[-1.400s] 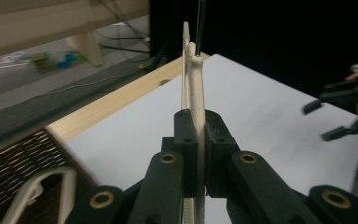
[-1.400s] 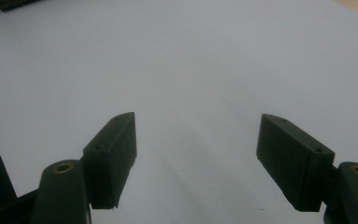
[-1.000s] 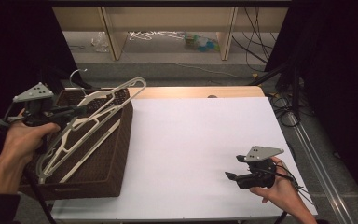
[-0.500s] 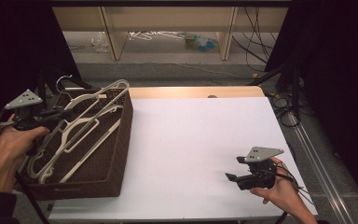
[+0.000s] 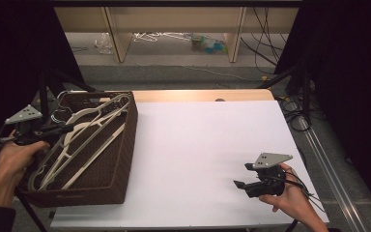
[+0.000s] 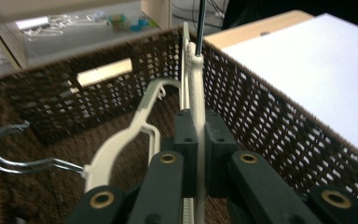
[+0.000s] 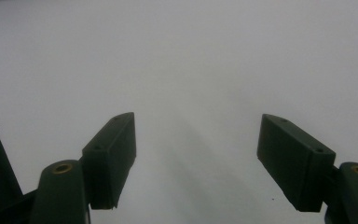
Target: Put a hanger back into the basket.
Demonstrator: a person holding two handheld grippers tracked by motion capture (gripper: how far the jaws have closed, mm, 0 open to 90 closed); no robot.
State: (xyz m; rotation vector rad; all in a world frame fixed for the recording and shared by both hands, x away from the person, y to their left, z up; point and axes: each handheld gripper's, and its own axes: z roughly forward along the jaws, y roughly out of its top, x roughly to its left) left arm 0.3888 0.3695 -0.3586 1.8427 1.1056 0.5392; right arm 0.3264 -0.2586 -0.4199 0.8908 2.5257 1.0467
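We see the left gripper [image 6: 196, 140] clamped tight on the thin edge of a cream plastic hanger [image 6: 195, 88], its jaws all but meeting with the hanger pinched between the pads, and that hanger lies inside the brown wicker basket [image 5: 125, 159] at the table's left end, slanting from the near left corner up toward the basket's far right rim. In the high view we find the left gripper [image 5: 53, 130] over the basket's left wall, with the hanger [image 5: 84, 145] among several other cream hangers [image 5: 96, 113] piled beside it. The right gripper [image 5: 241, 180] rests well apart, low over the bare white table [image 5: 198, 145] near its right front corner, jaws spread wide and holding nothing; its own view shows the right gripper [image 7: 196, 158] with only white surface between the pads. The left gripper view adds what we cannot make out from above: a metal hook [image 6: 9, 154] at the left inside the basket, a second cream hanger [image 6: 130, 135] curving beside the gripped one, and the basket's woven right wall [image 6: 270, 126] standing between the gripper and the table
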